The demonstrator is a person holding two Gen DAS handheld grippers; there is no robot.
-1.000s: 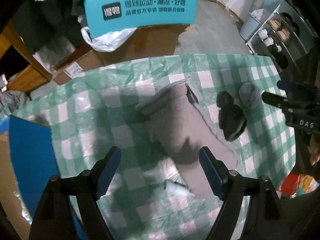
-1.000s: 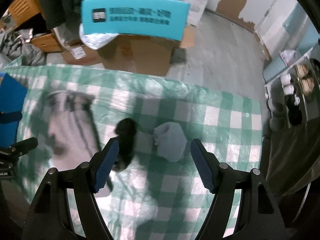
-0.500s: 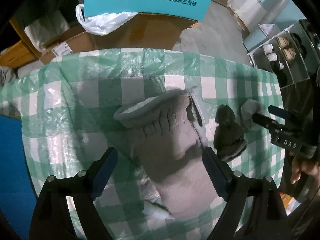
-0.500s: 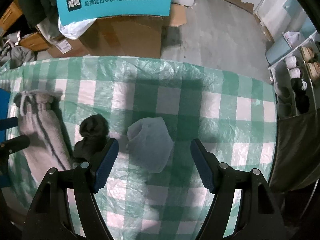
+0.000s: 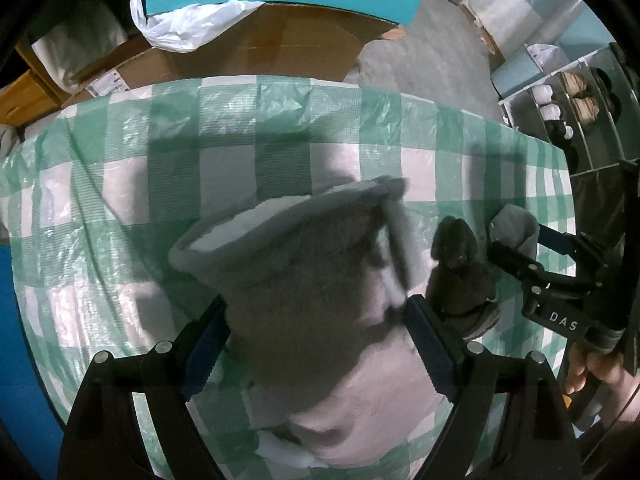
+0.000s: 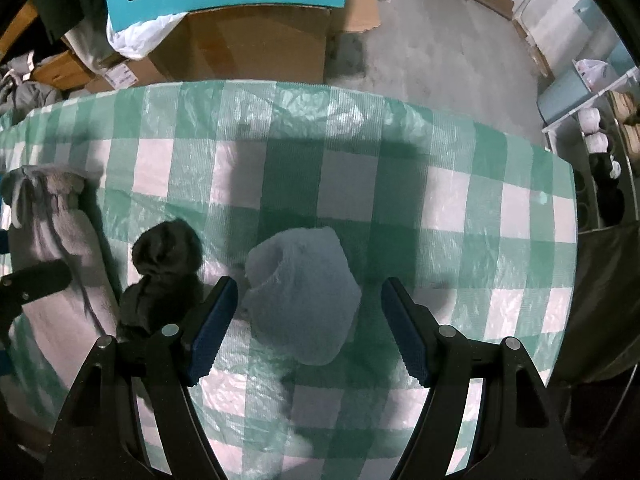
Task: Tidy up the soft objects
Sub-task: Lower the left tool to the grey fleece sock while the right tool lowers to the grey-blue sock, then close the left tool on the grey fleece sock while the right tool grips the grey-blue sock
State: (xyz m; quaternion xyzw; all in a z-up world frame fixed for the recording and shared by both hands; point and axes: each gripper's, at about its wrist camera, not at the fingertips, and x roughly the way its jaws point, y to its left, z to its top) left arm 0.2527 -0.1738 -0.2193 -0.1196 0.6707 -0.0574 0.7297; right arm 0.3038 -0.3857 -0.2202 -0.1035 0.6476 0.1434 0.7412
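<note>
Over the cloth (image 6: 400, 184), both grippers (image 5: 316, 344) (image 6: 308, 330) gape empty; centre each astride pouch (image 5: 304, 288) and sock (image 6: 304, 292) before closing.

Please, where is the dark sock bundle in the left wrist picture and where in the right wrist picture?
Left wrist view: the dark sock bundle lies right of centre, beside the big grey garment.
Right wrist view: it lies left of centre, outside the gripper's left finger.
Shared landmark: the pale grey sock roll next to it.
</note>
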